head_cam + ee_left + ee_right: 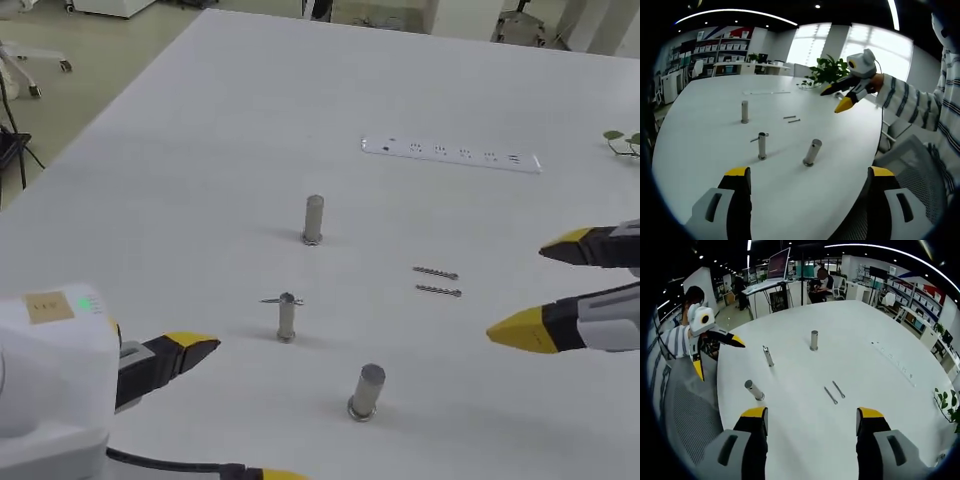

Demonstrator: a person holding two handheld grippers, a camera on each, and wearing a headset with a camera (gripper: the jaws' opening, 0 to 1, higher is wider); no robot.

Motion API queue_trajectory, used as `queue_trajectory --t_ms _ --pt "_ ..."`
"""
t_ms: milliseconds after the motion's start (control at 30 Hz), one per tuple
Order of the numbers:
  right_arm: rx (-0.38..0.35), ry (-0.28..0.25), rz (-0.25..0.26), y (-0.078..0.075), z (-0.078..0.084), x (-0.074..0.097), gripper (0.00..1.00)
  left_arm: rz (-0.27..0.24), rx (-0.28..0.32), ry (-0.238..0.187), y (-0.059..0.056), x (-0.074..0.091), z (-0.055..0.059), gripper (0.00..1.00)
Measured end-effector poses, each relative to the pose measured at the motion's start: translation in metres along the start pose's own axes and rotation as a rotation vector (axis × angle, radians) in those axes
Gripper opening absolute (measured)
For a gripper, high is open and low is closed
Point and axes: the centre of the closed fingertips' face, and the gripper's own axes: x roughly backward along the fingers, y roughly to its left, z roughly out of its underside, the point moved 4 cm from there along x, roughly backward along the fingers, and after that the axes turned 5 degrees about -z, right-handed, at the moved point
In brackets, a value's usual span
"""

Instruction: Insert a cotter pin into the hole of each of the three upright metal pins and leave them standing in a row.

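The left gripper (238,408) and right gripper (520,292) are held wide open and empty, while two loose cotter pins (436,273) lie between the right gripper and the metal pins (313,219), each best pinched level by its head.

Found on white round tabletop (200,120), well apart in a rough line front to back, all upright: grey metal cylindrical far pin (313,220), middle pin (287,320), near pin (367,391). Noted thin metal cotter pin (272,300) lodged crosswise through middle pin's top. Right of middle pin, two loose metal cotter pins (436,273), flat, side by side. Behind those, white flat plastic power strip (450,154).
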Motion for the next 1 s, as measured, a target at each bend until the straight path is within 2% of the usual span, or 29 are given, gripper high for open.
queue_trajectory --t_ms 467,700,833,967,1000 --pt "0.057 0.031 -0.023 -0.009 -0.005 -0.008 0.67 0.007 -0.002 0.003 -0.004 -0.001 -0.001 0.95" --pt "0.094 0.083 -0.061 -0.008 -0.003 -0.017 0.58 -0.005 0.007 -0.004 -0.002 -0.001 -0.001 0.95" --pt "0.104 0.121 -0.065 -0.008 -0.004 -0.023 0.57 -0.004 0.016 0.001 -0.002 -0.001 0.002 0.95" --pt "0.117 0.126 -0.087 -0.006 -0.008 -0.027 0.53 -0.001 0.017 0.004 -0.003 0.0 0.003 0.95" --pt "0.145 0.129 -0.08 -0.008 -0.01 -0.028 0.5 -0.001 0.017 0.003 -0.003 0.0 0.003 0.95"
